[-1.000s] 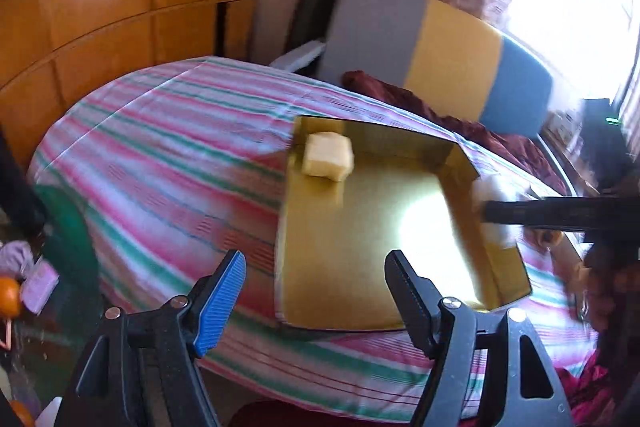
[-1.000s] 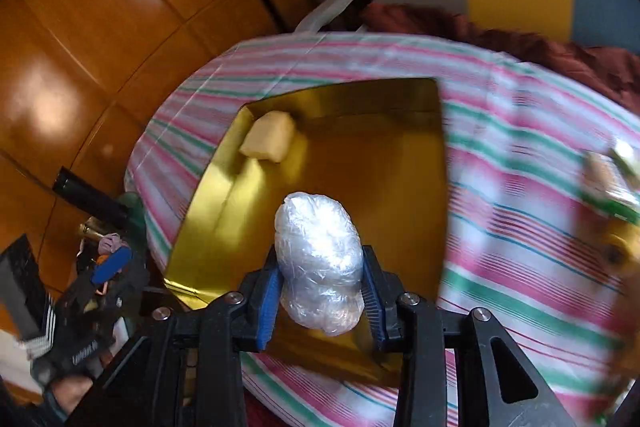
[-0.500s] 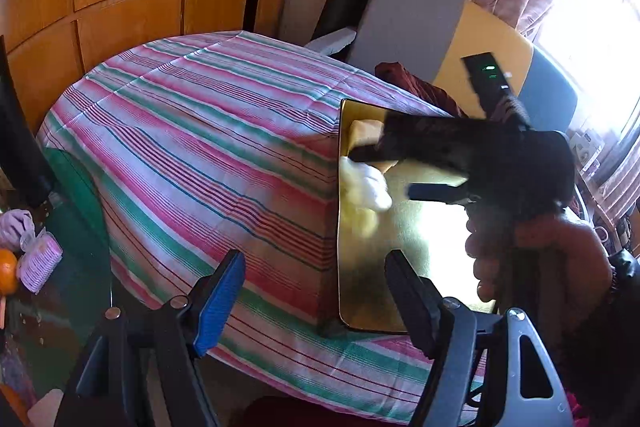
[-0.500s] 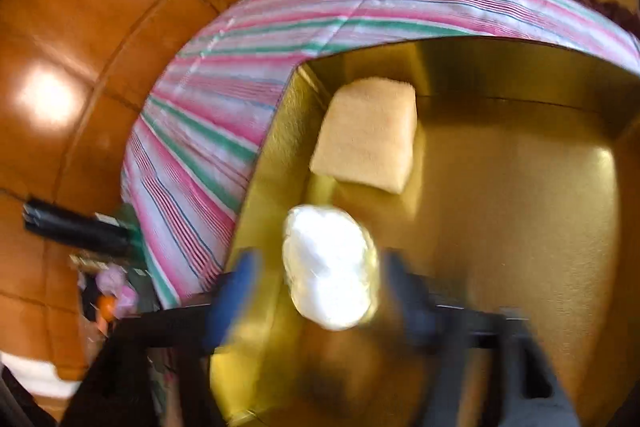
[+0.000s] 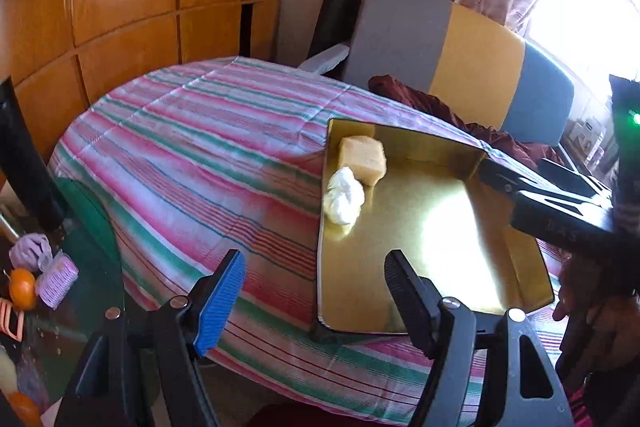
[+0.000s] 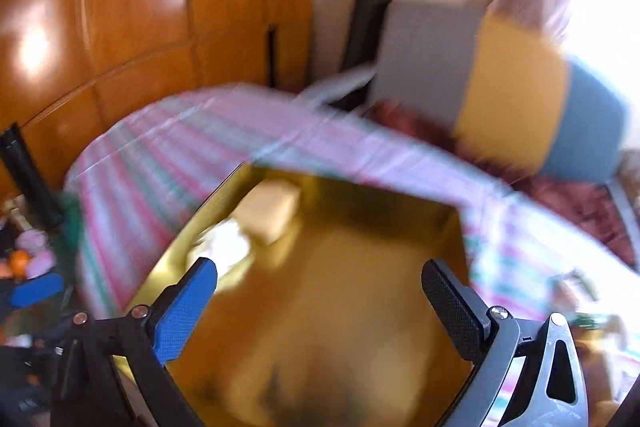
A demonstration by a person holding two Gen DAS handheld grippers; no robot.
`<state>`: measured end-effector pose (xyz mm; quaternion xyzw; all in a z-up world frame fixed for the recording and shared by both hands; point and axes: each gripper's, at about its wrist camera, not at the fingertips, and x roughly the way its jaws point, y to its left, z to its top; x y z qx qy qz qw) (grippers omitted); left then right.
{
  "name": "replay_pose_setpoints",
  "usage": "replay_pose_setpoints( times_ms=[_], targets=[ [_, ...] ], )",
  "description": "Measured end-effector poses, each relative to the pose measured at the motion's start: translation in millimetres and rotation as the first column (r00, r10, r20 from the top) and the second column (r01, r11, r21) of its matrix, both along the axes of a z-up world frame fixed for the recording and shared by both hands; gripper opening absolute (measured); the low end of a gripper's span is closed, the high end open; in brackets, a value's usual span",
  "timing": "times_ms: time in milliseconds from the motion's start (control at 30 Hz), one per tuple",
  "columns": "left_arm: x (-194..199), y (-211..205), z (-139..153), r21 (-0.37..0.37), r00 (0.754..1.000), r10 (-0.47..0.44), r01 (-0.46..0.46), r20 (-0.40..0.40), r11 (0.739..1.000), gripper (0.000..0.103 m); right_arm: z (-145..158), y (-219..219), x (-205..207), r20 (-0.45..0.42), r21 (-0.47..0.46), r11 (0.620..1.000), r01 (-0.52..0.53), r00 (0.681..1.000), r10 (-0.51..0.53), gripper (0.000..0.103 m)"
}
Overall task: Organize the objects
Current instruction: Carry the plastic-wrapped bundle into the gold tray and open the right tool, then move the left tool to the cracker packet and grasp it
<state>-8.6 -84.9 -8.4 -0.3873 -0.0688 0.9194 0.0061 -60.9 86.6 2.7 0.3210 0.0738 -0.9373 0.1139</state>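
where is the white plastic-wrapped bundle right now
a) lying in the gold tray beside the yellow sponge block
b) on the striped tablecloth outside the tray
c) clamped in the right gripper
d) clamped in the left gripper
a: the white plastic-wrapped bundle lies on the floor of the gold tray, against the yellow sponge block, by the tray's left wall; the right gripper is opening with nothing between its fingers, and the left gripper is also empty.

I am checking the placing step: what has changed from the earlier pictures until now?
The right gripper let go of the white plastic-wrapped bundle, which now lies inside the shiny gold tray beside the yellow sponge block. Its jaws are opening with nothing between them, and it has drawn back from the bundle. The left gripper stayed open and empty; sponge and tray kept their places.
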Motion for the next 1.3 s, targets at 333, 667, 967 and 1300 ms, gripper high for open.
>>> replay_pose_setpoints(
  times_ms=[333, 667, 967, 1300],
  targets=[
    [13, 38, 16, -0.06, 0.994, -0.102, 0.1, -0.042, 0.993, 0.073, -10, 92, 18, 0.097, -0.125, 0.966, 0.226, 0.972, -0.215, 0.103],
    [16, 84, 21, -0.093, 0.973, -0.227, 0.224, -0.029, 0.97, 0.073, 13, 222, 33, 0.088, -0.163, 0.919, 0.358, 0.933, -0.348, 0.103],
    [13, 154, 13, -0.045, 0.885, -0.463, 0.466, 0.054, 0.884, 0.072, 5, 396, 41, 0.16, -0.21, 0.749, 0.628, 0.778, -0.608, 0.103],
    [5, 244, 7, 0.074, 0.759, -0.641, 0.637, 0.116, 0.768, 0.072, -42, 506, 99, 0.465, -0.564, 0.254, 0.786, 0.557, -0.688, 0.103]
  ],
)
